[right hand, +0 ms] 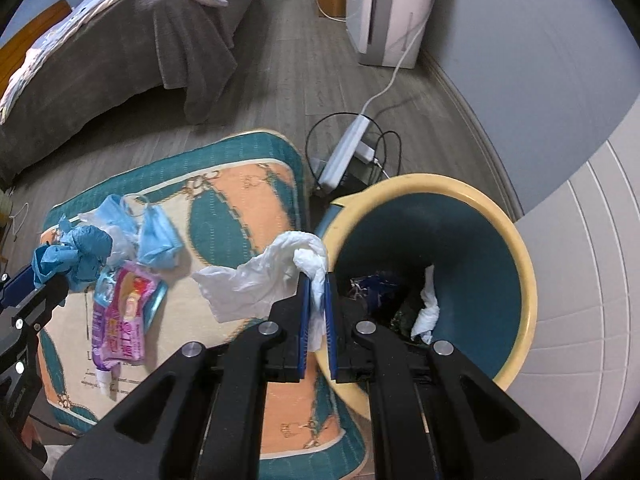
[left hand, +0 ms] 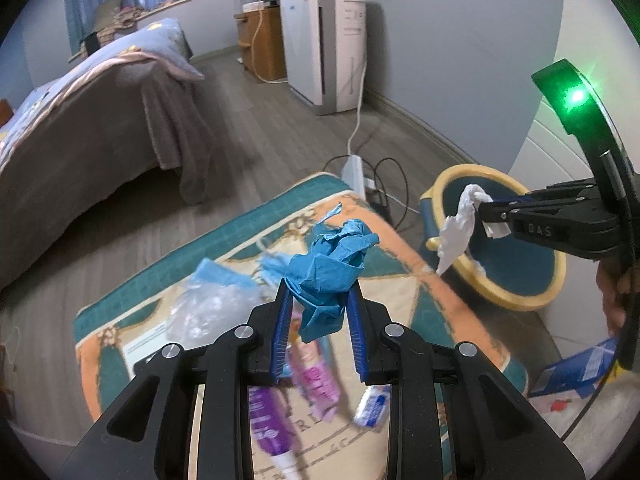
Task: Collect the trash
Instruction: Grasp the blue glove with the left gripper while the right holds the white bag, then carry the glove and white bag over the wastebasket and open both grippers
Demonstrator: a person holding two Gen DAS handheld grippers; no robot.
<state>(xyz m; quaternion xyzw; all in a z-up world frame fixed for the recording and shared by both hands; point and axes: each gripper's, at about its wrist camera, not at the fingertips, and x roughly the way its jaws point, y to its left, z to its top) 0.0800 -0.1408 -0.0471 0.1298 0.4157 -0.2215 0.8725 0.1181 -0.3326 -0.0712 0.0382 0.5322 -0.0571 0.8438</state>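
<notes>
While left tool (left hand: 320, 300) pinches blue paper (left hand: 332, 268); right tool (right hand: 316, 300) clamps white tissue (right hand: 260, 280) beside bin (right hand: 516, 248).

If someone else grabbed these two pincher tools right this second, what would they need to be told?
Left gripper: shut on the crumpled blue paper, held above the mat.
Right gripper: shut on the white tissue, at the rim of the bin, not yet over the opening.
Done: some trash, including a white wad, is already in the bin.
Left: drop both pieces, then collect the face mask, clear plastic bag and purple pouch from the mat.
</notes>
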